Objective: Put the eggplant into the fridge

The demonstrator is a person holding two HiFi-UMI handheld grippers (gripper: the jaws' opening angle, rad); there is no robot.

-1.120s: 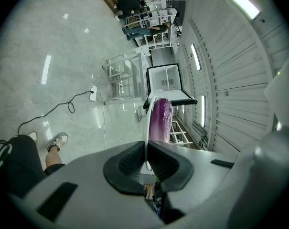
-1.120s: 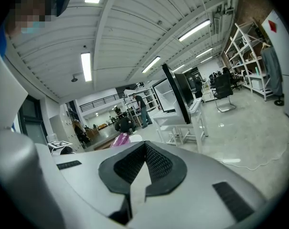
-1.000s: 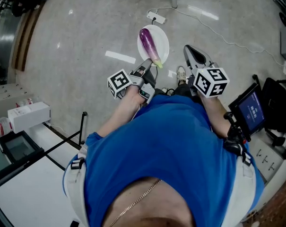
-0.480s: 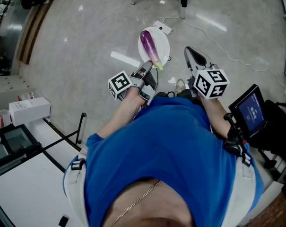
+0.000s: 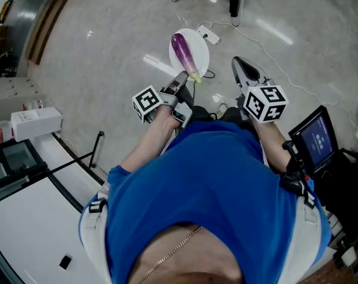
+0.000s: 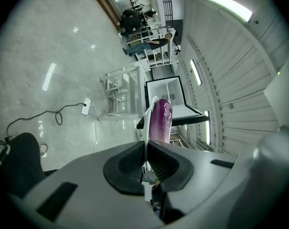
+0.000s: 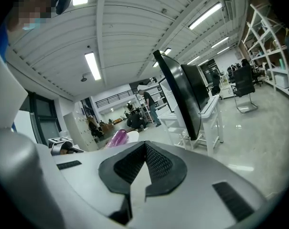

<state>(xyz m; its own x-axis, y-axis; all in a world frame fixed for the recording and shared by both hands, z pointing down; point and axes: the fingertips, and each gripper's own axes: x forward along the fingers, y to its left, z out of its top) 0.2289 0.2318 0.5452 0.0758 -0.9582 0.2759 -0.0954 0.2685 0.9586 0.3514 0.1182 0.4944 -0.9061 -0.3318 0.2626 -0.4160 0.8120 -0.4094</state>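
A purple eggplant [image 5: 182,53] lies on a white plate [image 5: 199,52] held out over the floor in front of the person. My left gripper [image 5: 183,78] is shut on the plate's near rim. In the left gripper view the thin plate [image 6: 145,120] stands edge-on between the pads, with the eggplant [image 6: 161,120] beyond my left gripper [image 6: 146,152]. My right gripper [image 5: 242,64] is beside it on the right, shut and holding nothing. In the right gripper view the eggplant [image 7: 115,138] shows at the left, past my right gripper [image 7: 145,150].
A power strip [image 5: 209,36] with its cable lies on the floor just beyond the plate. A white box [image 5: 36,124] sits on a bench at the left, a small screen [image 5: 315,139] at the right. Ahead stand a white open-fronted unit [image 6: 165,92] and a large dark monitor [image 7: 180,92].
The floor has slid under both grippers: the power strip now sits right behind the plate and the white box has drifted left. Both grippers keep their hold and pose.
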